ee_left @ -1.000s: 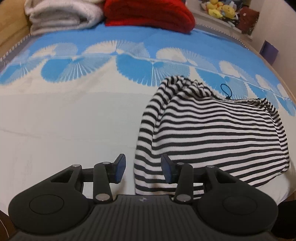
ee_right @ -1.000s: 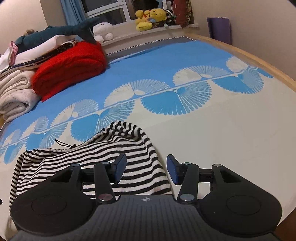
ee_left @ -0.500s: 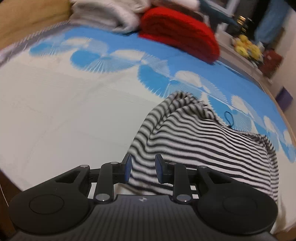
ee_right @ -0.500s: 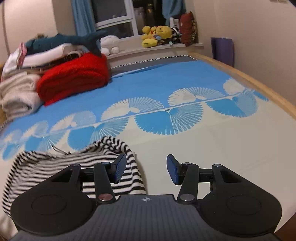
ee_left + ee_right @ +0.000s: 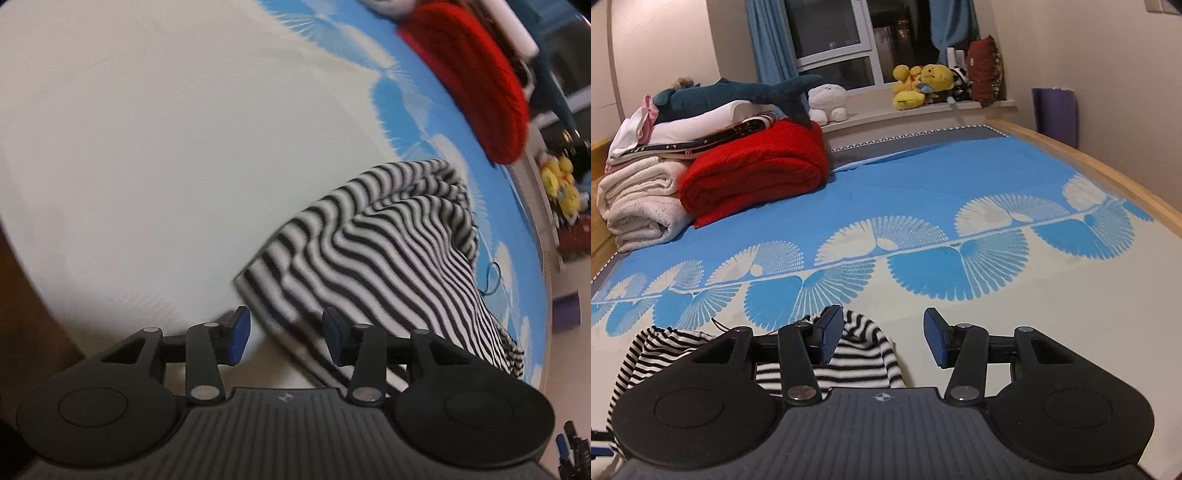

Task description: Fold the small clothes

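- The striped garment (image 5: 388,251), black and white, lies bunched on the cream part of the bedspread (image 5: 129,147), near the bed's front edge; its far end reaches the blue fan-patterned band.
- A thin dark cord (image 5: 493,277) pokes out by the garment's far side.
- The left gripper (image 5: 284,334) has its jaws spread apart, with a corner of the garment lying between the blue pads; whether they touch the cloth cannot be told through the blur.
- The right gripper (image 5: 882,341) is also spread wide, holding nothing, its left pad over the garment's edge.
- A folded red blanket (image 5: 753,173) and stacked pale bedding (image 5: 642,199) sit at the bed's far left corner.
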The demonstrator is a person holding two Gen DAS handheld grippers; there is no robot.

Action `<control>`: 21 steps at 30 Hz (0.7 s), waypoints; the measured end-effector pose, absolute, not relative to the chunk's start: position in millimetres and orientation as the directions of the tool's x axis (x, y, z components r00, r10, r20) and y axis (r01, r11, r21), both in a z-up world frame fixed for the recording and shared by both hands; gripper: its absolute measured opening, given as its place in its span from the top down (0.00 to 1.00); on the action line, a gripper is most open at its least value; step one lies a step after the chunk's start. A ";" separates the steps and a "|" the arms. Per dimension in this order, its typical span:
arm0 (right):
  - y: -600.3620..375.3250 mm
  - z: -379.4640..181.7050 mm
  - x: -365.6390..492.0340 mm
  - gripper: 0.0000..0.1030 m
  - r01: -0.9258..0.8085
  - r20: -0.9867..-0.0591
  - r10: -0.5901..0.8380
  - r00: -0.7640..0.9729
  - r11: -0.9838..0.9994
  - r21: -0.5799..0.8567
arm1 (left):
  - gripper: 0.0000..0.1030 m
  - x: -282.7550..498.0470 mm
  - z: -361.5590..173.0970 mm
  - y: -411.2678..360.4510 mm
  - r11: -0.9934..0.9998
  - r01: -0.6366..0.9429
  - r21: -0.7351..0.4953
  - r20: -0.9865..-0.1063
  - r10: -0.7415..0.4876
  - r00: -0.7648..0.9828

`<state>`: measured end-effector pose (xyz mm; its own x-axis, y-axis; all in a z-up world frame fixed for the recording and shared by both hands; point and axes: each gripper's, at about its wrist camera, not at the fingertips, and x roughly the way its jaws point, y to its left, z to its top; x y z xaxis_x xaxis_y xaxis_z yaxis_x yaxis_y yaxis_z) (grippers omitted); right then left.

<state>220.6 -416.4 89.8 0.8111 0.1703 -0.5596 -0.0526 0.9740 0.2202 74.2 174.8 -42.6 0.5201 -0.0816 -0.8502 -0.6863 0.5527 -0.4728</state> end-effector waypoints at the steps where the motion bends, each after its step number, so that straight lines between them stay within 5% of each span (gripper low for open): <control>1: -413.5 88.6 226.1 0.51 -0.053 -0.564 0.167 0.809 0.976 0.213 | 0.53 71.0 -46.5 177.3 0.536 -0.692 -0.484 -0.847 -0.091 0.523; 11: -406.8 74.6 273.1 0.51 -0.041 -0.597 0.136 0.790 0.985 0.170 | 0.58 67.5 -68.2 183.3 0.483 -0.643 -0.594 -0.753 -0.053 0.656; 15: -418.0 70.7 281.6 0.51 -0.049 -0.595 0.111 0.796 0.992 0.120 | 0.82 73.0 -68.1 181.0 0.506 -0.644 -0.574 -0.766 -0.054 0.640; 21: -448.0 64.5 285.5 0.51 -0.015 -0.611 0.065 0.789 0.996 0.086 | 0.88 80.6 -30.5 174.2 0.561 -0.629 -0.538 -0.772 -0.028 0.635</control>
